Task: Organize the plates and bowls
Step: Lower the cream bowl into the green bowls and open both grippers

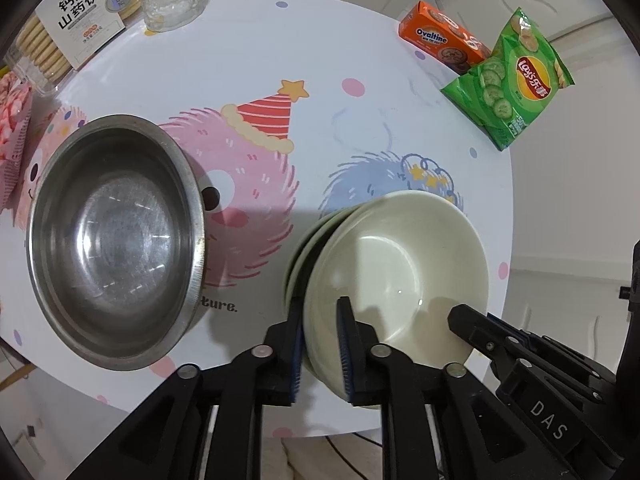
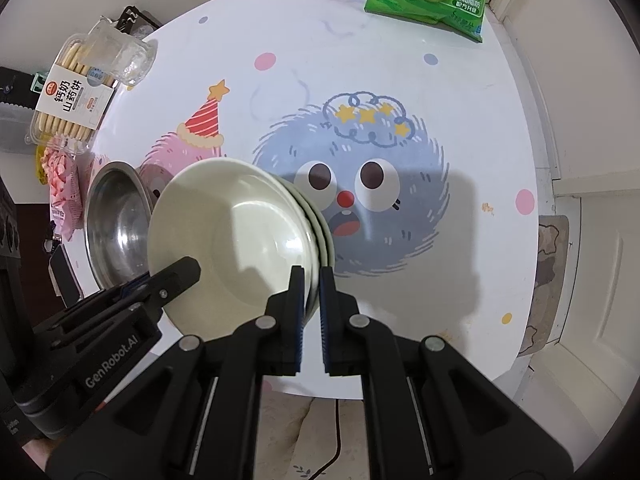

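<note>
between the right gripper pads, clamped: the cream bowls' rim (left gripper straddles opposite rim).

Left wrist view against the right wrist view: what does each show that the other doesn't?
Only the left wrist view shows the left gripper straddling the bowls' rim, its pads slightly apart, and the whole chip bag.
Only the right wrist view shows the right gripper pinching the opposite rim, and the blue monster's face.
Both show the stacked cream bowls, the steel bowl, the Ovaltine box and the biscuit pack.
</note>
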Tool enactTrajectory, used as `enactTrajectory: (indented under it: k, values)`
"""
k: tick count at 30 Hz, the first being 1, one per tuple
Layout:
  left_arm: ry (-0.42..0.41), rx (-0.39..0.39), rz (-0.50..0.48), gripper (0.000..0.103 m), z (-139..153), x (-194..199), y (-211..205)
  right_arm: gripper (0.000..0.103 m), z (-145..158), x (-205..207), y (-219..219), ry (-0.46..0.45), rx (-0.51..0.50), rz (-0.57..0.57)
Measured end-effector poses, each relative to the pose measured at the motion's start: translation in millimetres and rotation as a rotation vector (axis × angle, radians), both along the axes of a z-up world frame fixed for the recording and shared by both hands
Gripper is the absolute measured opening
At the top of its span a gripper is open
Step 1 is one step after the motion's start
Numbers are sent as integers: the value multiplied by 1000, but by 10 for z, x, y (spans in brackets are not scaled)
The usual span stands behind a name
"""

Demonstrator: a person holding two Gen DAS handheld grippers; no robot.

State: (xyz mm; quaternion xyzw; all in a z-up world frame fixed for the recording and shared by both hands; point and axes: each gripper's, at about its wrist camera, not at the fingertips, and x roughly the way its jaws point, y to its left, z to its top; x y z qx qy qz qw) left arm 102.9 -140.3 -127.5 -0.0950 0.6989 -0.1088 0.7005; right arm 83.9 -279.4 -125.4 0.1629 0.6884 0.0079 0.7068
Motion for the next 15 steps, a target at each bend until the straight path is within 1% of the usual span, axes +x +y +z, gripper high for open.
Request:
enactTrajectory:
  k: [2,6,9,13,15]
  values:
    - [4,-3,-2,24,0,2,-17,9,-2,3,-4,2,1,1]
    - [6,-15,-1,29,11,9,-24,9,-8,1,-21,5,10,-6]
    - [9,-33,0,36,18,13,-31,9,0,3,-40,3,16,-17]
    - [9,-52,0,47,39,17,-46,11,28,12,-63,-5,25,-24]
    - [8,-61,1,51,48,17,-55,14,48,20,-77,-11,25,-26]
